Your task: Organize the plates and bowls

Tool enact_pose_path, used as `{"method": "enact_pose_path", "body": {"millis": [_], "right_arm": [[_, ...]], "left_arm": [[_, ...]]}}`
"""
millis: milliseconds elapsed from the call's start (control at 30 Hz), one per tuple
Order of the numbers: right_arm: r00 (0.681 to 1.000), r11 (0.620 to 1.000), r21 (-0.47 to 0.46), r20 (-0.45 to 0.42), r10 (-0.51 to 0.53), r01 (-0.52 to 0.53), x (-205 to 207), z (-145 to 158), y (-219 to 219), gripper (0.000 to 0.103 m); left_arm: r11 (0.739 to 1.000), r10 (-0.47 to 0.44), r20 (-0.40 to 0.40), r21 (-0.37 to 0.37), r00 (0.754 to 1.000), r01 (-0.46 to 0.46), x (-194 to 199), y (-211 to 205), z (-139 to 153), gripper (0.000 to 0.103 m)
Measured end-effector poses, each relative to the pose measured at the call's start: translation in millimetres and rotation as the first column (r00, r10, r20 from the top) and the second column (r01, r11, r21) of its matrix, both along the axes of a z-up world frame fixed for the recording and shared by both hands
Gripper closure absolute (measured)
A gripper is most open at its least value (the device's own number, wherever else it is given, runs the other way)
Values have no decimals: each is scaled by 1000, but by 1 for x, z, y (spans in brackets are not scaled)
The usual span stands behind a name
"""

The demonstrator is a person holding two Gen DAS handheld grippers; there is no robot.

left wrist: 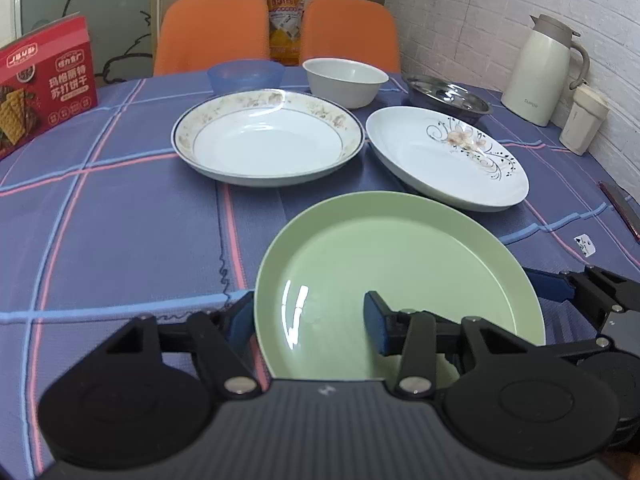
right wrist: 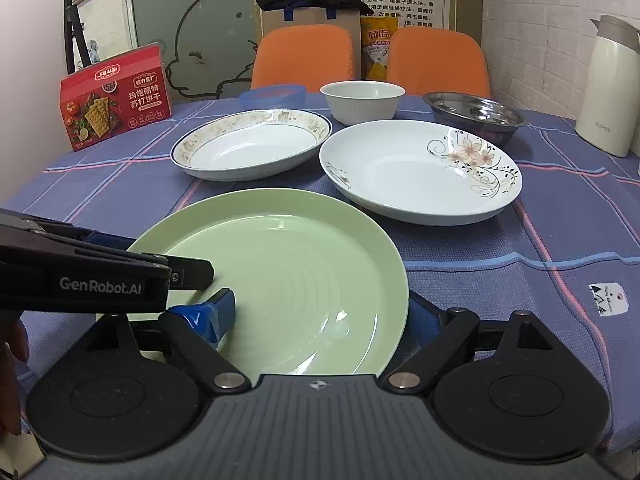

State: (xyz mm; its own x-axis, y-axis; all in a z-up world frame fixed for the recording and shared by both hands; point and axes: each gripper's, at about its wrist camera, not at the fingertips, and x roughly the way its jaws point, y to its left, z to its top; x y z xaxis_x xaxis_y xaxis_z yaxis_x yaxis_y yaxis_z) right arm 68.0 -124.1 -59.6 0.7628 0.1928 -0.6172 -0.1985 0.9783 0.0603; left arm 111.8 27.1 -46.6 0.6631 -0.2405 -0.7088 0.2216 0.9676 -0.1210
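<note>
Nearest both cameras sits the pale green round plate [left wrist: 400, 280], flat on the blue checked bench [left wrist: 100, 220] at its near edge. Both claws straddle opposite sides of its rim. The left claw [left wrist: 306, 322] stands wide, its left finger outside the plate's left rim and its right finger over the inside. The right claw [right wrist: 324, 314] also stands wide, one blue-padded finger over the plate's inside on the left, the other just outside the right rim. Neither appears to pinch the rim yet, so I judge the plate not yet held.

Beyond the green plate, straight ahead of both claws, lie two more plates: a white deep plate with a gold floral band [left wrist: 268, 136] to the left and a white plate with a painted flower sprig [left wrist: 444, 156] to the right, just beside each other. So three plates.

Behind them stand three bowls in a row: a translucent blue bowl [left wrist: 245, 75], a white ceramic bowl [left wrist: 345, 82] and a shiny steel bowl [left wrist: 448, 98].

Stacking would mean carrying the green plate forward, away from the claws.
</note>
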Motion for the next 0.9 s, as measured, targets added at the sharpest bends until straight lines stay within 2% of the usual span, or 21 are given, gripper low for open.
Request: {"method": "enact_pose_path", "body": {"millis": [100,267,400,567,833,867,900], "right_arm": [[1000,1000,-14,18,-5,5,-6,7,7,27],[997,999,20,62,40,-41,-6,19,26,25],[992,991,56,42,117,-119,5,15,56,25],[982,980,70,19,186,-187,21,9,91,25],[980,979,47,-8,198,-197,35,1,103,24],[979,978,40,-7,203,-203,34,0,104,23],[978,978,35,-7,208,-208,33,0,104,23]], "left_arm": [[1000,24,-1,-18,1000,-24,-3,5,5,61],[995,92,25,-26,995,-91,-9,29,19,60],[985,171,27,14,985,-172,-13,59,19,60],[966,259,2,21,966,-259,-6,96,12,60],[966,258,3,21,966,-258,10,107,2,60],[967,253,8,16,967,-253,10,108,1,59],[968,249,9,9,968,-249,10,109,1,49]]}}
